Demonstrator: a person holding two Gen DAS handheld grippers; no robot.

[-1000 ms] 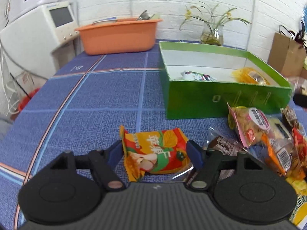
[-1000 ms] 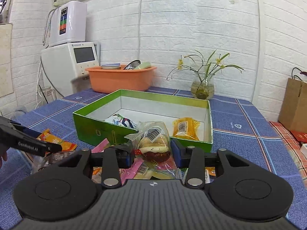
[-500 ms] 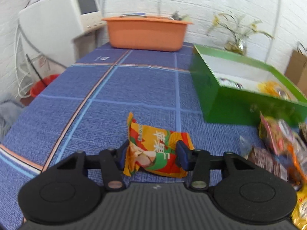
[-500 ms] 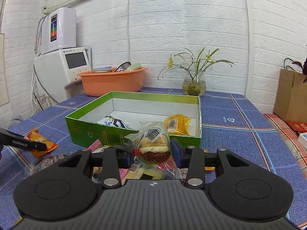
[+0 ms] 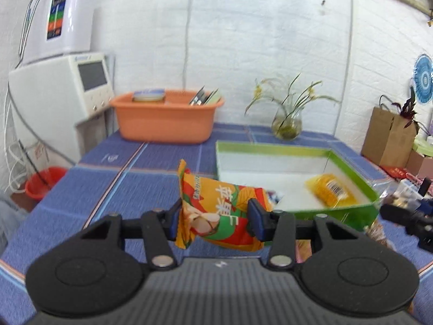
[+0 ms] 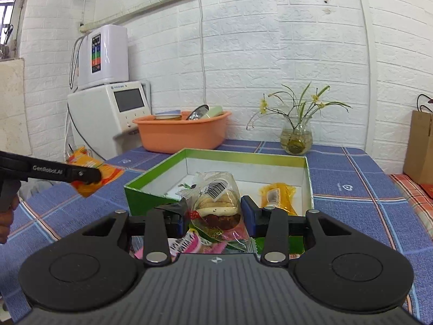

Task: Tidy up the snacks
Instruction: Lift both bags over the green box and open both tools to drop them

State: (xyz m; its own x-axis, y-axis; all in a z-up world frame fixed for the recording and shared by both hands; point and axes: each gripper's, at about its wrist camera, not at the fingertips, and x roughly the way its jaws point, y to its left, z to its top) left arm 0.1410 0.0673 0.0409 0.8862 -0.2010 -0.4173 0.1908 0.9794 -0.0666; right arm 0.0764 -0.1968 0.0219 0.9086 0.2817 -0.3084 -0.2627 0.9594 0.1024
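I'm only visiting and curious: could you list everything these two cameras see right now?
orange-red snack packet: 1, in left claw, off the table
clear-wrapped bun: 1, in right claw
green box: 1, white inside, mid-table
yellow packet: 1, in box
loose snacks: several, pink and mixed, below right claw
orange tub: 1, table's far end
flower vase: 1, glass, by wall
white appliances: 2, stacked, far left
left claw: black, shut
right claw: black, shut

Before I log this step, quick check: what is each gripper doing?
Left gripper: closed on the orange snack packet, lifted.
Right gripper: closed on the clear-wrapped bun.
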